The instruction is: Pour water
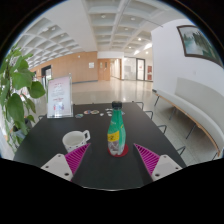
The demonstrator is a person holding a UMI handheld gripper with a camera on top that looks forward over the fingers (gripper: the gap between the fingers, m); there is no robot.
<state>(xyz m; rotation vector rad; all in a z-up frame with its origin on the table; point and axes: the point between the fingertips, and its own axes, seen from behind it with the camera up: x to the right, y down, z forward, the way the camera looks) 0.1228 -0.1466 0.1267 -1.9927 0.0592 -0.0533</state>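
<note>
The gripper (pixel 112 160) is held level, its two fingers reaching forward side by side with a wide gap between them, so the jaws stand open. The left finger's pink pad (pixel 76 157) and the right finger's pink pad (pixel 148 157) face inward across that gap, and neither presses on anything. No hand or arm of the person shows behind the fingers.
</note>
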